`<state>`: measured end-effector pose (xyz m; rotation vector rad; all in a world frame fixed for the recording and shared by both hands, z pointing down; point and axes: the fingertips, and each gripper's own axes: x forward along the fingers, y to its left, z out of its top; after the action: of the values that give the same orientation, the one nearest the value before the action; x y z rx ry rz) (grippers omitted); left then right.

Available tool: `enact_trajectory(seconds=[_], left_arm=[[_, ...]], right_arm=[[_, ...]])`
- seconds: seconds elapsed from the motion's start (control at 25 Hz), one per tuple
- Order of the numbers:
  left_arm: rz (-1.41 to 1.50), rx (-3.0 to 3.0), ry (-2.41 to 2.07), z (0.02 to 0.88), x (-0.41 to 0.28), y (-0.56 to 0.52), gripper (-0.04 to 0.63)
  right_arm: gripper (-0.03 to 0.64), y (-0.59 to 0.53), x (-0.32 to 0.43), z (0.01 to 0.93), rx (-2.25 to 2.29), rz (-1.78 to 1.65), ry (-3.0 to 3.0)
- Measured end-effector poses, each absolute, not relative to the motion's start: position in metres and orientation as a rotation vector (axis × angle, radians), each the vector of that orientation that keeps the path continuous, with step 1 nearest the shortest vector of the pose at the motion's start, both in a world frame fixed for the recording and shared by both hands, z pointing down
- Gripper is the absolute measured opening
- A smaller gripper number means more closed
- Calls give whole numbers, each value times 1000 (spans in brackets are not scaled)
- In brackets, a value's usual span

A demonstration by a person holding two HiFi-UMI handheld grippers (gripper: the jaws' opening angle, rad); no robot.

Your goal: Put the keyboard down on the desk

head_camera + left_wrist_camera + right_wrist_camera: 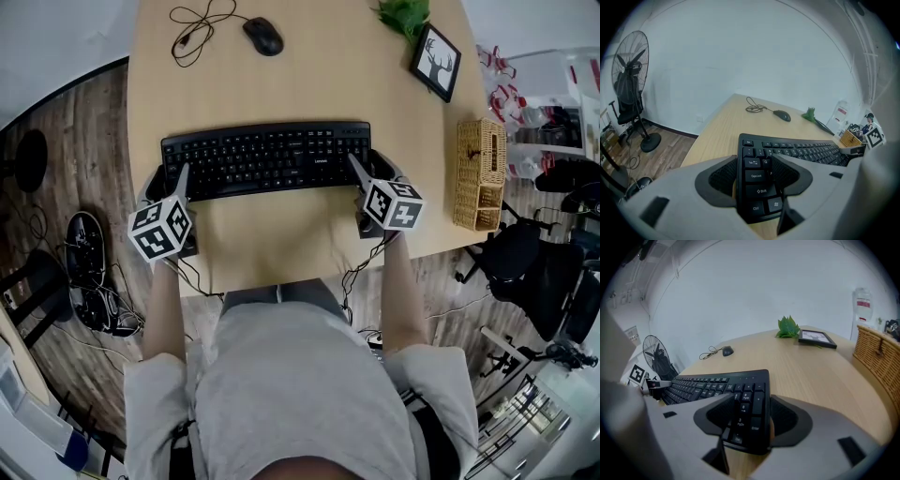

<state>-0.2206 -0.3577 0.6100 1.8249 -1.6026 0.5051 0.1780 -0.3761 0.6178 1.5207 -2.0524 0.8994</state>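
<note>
your left tool and right tool grip opposite ends of the long black keyboard at the front of the pale wooden worktop.

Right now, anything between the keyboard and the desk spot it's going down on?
Nothing visible. The keyboard is gripped at its ends by the left claw and right claw; the desk around it is bare. The mouse and cable lie farther back.

White wall, wood floor, pedestal fan
</note>
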Motion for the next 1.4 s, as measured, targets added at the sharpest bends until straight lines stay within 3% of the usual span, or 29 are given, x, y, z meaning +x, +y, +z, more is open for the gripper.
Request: enact_trajectory(seconds=[0.6, 0.68, 0.76, 0.8, 1.4], left_arm=[[561, 1889, -1728, 595, -226, -351, 213], [571, 1868, -1797, 587, -235, -347, 158], [582, 1853, -1869, 577, -243, -342, 62], [586, 1857, -1894, 572, -245, -339, 32], [459, 2109, -1968, 477, -212, -293, 9]], right_arm=[[232, -370, 188, 604, 1655, 781, -2016], [176, -366, 192, 597, 1679, 756, -2008], [54, -361, 191, 588, 1690, 720, -2013], [32, -359, 189, 584, 1683, 706, -2030], [12, -334, 151, 495, 1613, 465, -2324]])
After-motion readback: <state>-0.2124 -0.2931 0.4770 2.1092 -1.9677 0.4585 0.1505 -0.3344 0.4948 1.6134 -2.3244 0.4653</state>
